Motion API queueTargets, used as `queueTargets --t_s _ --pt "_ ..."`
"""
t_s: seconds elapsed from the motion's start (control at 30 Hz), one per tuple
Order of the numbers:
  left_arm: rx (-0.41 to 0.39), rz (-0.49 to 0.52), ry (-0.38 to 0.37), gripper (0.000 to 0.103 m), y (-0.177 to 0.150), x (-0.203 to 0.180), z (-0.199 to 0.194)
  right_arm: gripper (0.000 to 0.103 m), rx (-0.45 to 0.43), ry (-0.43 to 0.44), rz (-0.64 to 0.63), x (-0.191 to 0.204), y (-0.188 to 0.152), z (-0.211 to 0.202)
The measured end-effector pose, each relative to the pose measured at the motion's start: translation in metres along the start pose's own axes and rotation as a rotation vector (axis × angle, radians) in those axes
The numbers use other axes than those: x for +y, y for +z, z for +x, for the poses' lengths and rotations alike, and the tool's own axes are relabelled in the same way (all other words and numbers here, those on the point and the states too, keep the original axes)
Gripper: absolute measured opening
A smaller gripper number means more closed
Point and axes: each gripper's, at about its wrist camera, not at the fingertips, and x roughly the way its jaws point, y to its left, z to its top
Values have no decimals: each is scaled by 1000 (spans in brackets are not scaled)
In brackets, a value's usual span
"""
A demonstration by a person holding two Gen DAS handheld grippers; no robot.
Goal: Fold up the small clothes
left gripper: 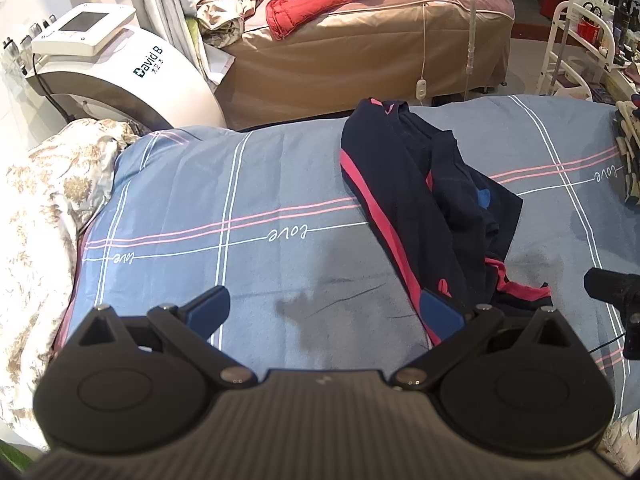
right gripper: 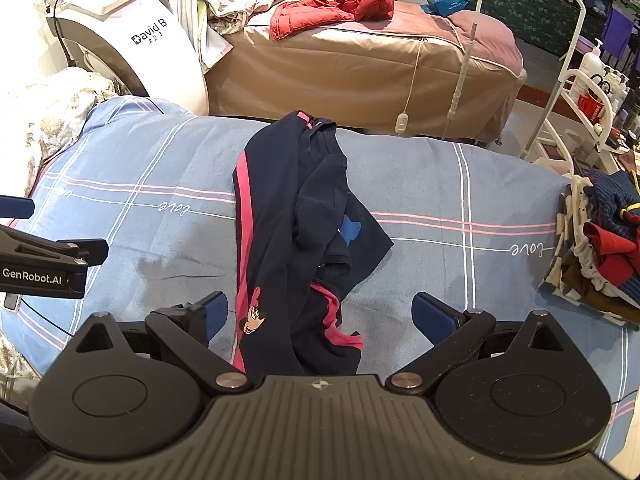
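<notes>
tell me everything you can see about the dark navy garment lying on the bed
The navy garment is soft knit-looking fabric, crumpled and unfolded, stretched lengthwise away from the cameras on the blue plaid bedsheet. A pink stripe runs down its left edge, pink trim shows at the near end, a cartoon mouse print sits near the bottom and a blue patch mid-right. It rests only on the sheet; the open right gripper straddles its near end without pressing it, and the open left gripper hovers beside it.

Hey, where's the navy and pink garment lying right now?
The navy and pink garment lies crumpled on the blue plaid bedspread, mid-frame in the right wrist view, ahead of the open right gripper; a pile of clothes sits at the right edge.
</notes>
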Motion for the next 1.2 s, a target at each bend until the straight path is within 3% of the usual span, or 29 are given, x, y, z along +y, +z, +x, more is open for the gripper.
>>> queueTargets --t_s 1.2 --pt "17 -7 13 103 -5 1 -2 103 -5 0 2 5 -2 -1"
